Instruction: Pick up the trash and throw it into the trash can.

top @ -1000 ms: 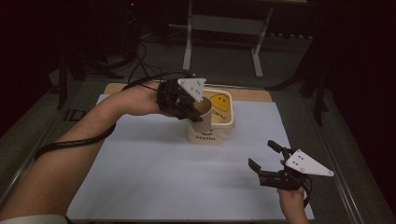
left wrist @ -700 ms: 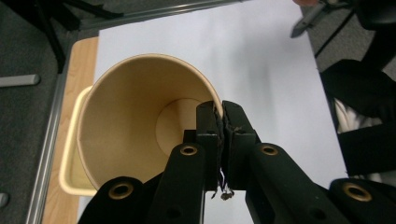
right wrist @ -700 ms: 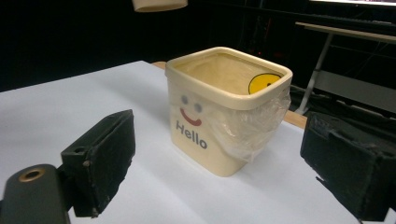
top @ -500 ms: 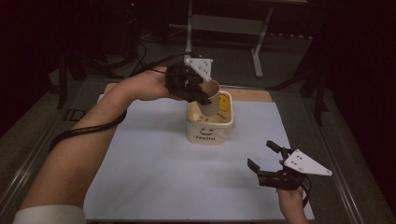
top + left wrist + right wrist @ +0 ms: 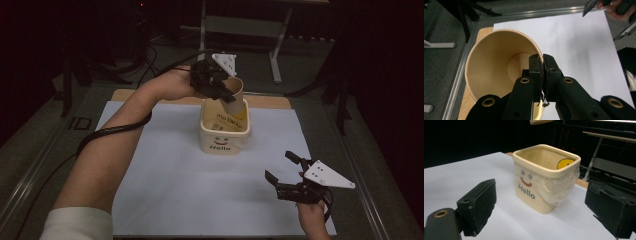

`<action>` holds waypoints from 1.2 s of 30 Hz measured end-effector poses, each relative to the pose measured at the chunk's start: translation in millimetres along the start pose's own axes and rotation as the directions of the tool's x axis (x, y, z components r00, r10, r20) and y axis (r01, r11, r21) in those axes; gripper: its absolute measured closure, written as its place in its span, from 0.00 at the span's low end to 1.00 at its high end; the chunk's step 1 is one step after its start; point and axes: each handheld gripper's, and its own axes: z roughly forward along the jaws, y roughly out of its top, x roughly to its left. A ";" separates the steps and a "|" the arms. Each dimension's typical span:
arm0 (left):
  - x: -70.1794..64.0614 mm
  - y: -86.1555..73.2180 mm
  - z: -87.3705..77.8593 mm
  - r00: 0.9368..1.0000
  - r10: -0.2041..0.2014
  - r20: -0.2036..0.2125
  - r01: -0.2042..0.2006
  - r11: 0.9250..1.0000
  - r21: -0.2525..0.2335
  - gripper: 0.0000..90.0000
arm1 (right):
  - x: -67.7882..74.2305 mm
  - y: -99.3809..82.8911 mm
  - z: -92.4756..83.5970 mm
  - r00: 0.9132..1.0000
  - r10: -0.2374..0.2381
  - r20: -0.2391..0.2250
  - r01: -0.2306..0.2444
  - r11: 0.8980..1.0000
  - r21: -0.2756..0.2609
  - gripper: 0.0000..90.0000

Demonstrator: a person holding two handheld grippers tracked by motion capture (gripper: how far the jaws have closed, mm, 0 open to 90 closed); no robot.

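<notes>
A brown paper cup (image 5: 237, 89) hangs tilted over the far rim of a cream bin (image 5: 220, 144) that bears a smiley and the word "Hello". My left gripper (image 5: 227, 95) is shut on the cup's rim. In the left gripper view the jaws (image 5: 542, 58) pinch the cup's wall, and the cup (image 5: 491, 65) is empty inside. My right gripper (image 5: 279, 165) rests open near the sheet's front right corner, nothing between its fingers. In the right gripper view it (image 5: 544, 205) faces the bin (image 5: 534, 192), and the cup's base (image 5: 541, 121) shows at the top edge.
The bin stands on a white sheet (image 5: 165, 170) laid over the table, with a clear plastic liner (image 5: 564, 185) hanging over its side. A wooden board edge (image 5: 270, 101) shows behind it. Metal rails (image 5: 30, 175) border the table, and a frame's legs (image 5: 274, 55) stand beyond.
My left hand has carried the cup up and away from the bin's near-left rim toward its far side, tilting it more. The right gripper has stayed put.
</notes>
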 end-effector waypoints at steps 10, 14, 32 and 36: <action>16.8 -5.4 15.6 0.999 -0.047 -0.019 0.048 0.999 0.022 0.98 | 0.0 -0.3 0.3 1.000 0.003 -0.004 -0.003 1.000 0.004 0.11; 21.6 -8.9 21.4 0.998 -0.064 -0.026 0.065 0.997 0.034 0.97 | -0.1 -0.4 0.6 1.000 0.003 -0.003 -0.003 1.000 0.005 0.11; 30.2 -15.2 32.4 0.979 -0.173 -0.107 0.181 0.981 0.069 0.57 | -0.6 0.1 0.1 1.000 0.000 -0.001 0.000 1.000 0.003 0.11; 26.3 -16.4 26.7 0.978 -0.180 -0.108 0.187 0.981 0.054 0.52 | -0.4 0.3 0.3 1.000 0.000 -0.001 0.000 1.000 0.002 0.11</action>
